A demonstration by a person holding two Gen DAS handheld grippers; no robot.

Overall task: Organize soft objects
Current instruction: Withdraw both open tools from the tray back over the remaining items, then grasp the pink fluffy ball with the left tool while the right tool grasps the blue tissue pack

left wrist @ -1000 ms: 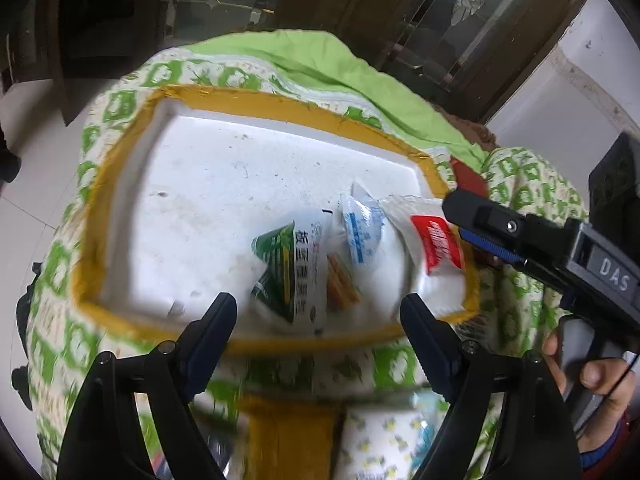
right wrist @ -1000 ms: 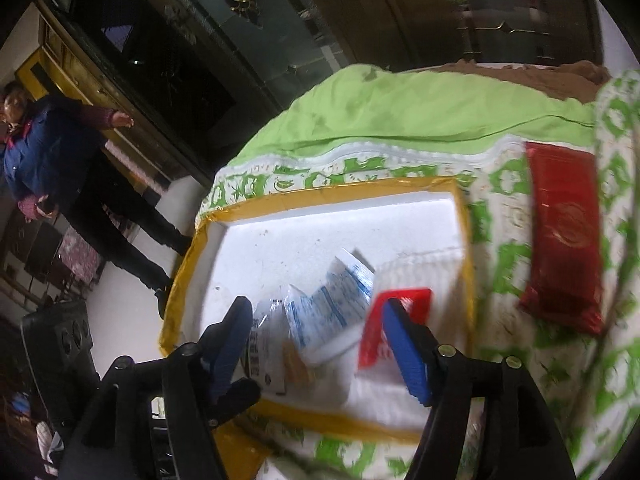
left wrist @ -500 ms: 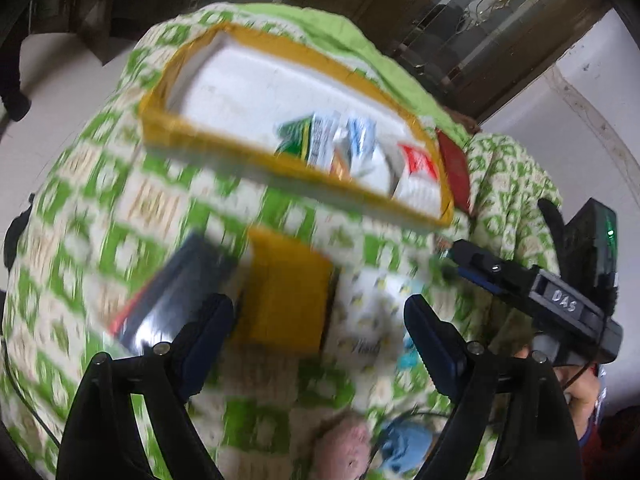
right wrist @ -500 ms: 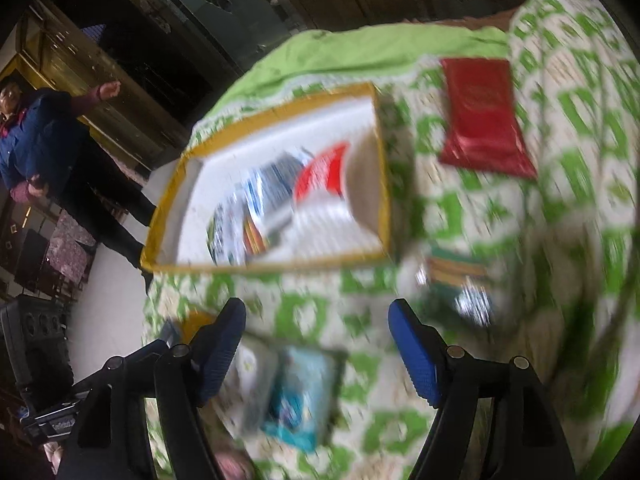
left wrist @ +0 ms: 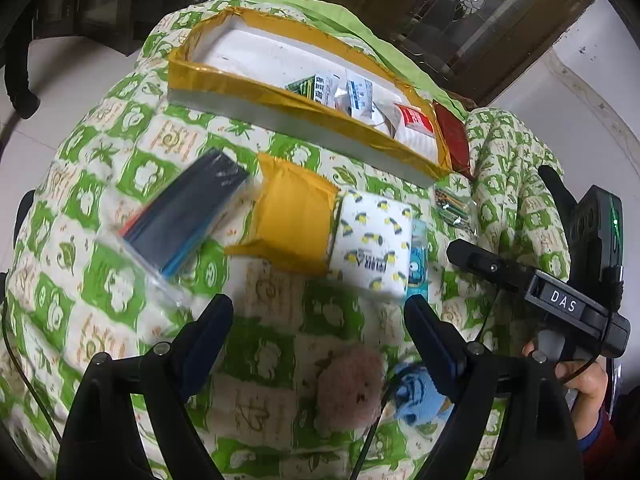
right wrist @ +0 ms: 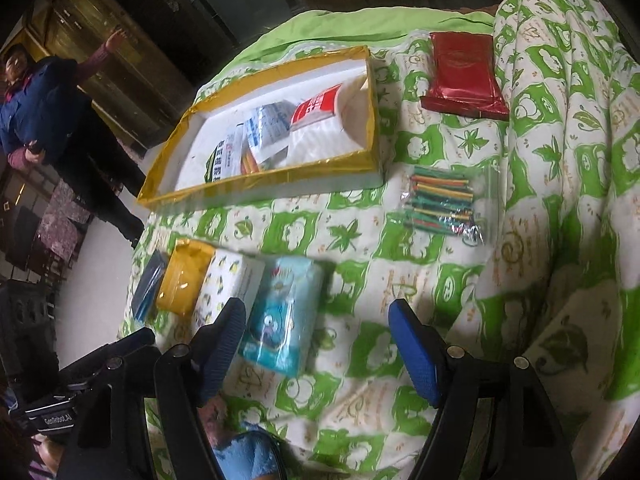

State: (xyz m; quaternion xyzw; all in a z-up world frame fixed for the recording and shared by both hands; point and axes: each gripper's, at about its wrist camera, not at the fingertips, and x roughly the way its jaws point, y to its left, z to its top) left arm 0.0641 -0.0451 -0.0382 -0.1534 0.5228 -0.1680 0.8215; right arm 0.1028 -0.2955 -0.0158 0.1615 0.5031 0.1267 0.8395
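Note:
My left gripper (left wrist: 316,320) hangs open over the green-and-white quilt (left wrist: 100,280), nothing between its fingers. Just beyond it lie a yellow packet (left wrist: 296,216), a white tissue pack (left wrist: 372,248) and a blue cartoon pack (left wrist: 418,264). A pink plush (left wrist: 352,388) and a blue plush (left wrist: 416,396) sit below the fingers. My right gripper (right wrist: 318,316) is open too, with the blue cartoon pack (right wrist: 284,316) by its left finger. The yellow-rimmed foam tray (right wrist: 260,176) holds several packets.
A dark packet in a clear bag (left wrist: 184,216) lies left of the yellow one. A red pouch (right wrist: 464,76) and a bag of coloured sticks (right wrist: 440,200) lie right of the tray. A person (right wrist: 40,92) stands on the floor at far left.
Both grippers have drawn back from over the tray toward the near side of the quilt. The loose packs and plush toys have come into view beneath them.

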